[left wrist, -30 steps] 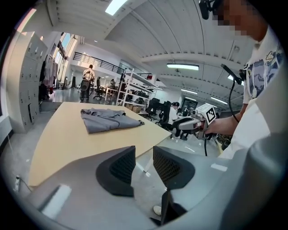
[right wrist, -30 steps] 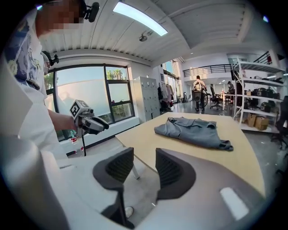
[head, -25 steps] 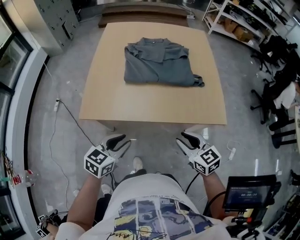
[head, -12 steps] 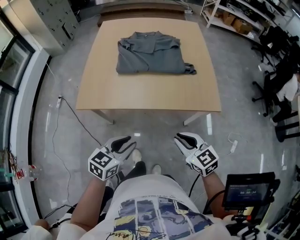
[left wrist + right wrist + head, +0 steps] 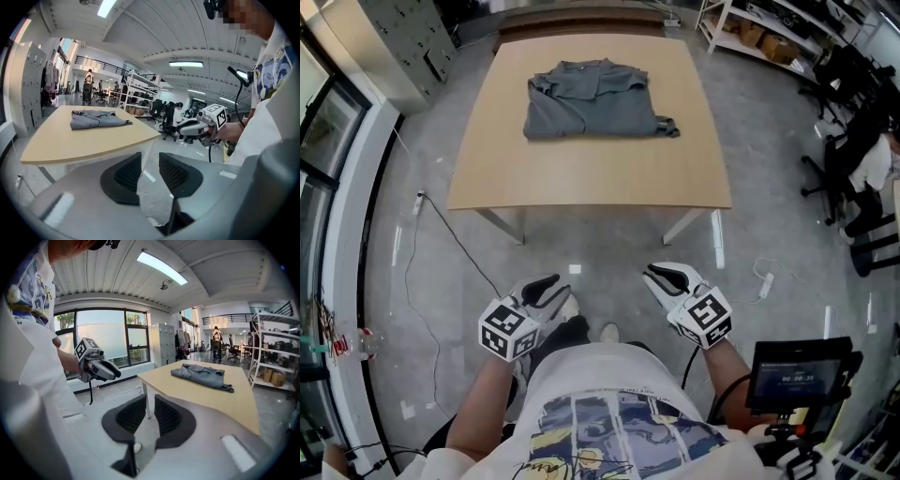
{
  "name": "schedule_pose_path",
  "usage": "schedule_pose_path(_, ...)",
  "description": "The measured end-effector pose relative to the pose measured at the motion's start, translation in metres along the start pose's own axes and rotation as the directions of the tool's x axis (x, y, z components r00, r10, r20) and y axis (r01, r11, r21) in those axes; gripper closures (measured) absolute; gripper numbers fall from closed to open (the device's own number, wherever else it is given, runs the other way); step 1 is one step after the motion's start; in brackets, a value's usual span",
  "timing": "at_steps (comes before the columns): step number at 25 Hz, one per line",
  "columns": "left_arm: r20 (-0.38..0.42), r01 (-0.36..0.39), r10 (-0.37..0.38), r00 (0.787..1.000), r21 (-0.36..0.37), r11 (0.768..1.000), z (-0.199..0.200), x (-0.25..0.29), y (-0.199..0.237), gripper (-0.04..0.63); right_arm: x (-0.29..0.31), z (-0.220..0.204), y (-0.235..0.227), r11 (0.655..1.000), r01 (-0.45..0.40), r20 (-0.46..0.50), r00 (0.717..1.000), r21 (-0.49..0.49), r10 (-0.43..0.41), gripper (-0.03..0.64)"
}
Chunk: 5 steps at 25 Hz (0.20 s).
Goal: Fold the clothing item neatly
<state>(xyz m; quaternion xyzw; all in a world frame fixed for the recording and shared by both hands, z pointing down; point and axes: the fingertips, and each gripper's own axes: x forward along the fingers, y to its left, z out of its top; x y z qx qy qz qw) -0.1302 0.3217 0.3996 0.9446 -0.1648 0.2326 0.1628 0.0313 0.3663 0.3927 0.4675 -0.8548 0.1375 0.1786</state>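
One table [image 5: 581, 178]. One folded grey garment [image 5: 591, 98] on it. Two grippers down front: left gripper [image 5: 551, 284], then right gripper [image 5: 658, 275], just narrowed at the jaws with nothing between. One screen [image 5: 797, 380] lower right. One black cable [image 5: 450, 234] across the floor. Office chairs [image 5: 853, 122] far right, too bunched to count.

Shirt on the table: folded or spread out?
Folded: the shirt lies as a compact layered rectangle on the table, one end sticking out.
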Motion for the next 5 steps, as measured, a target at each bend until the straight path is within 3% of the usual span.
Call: schedule_pose_path(5, -0.014, 0.005, -0.005, 1.0, 0.002, 1.0, -0.0126, 0.0061, -0.0068, 0.47, -0.0088, -0.0076, -0.0019, 1.0, 0.014, 0.009, 1.0, 0.004, -0.014, 0.557)
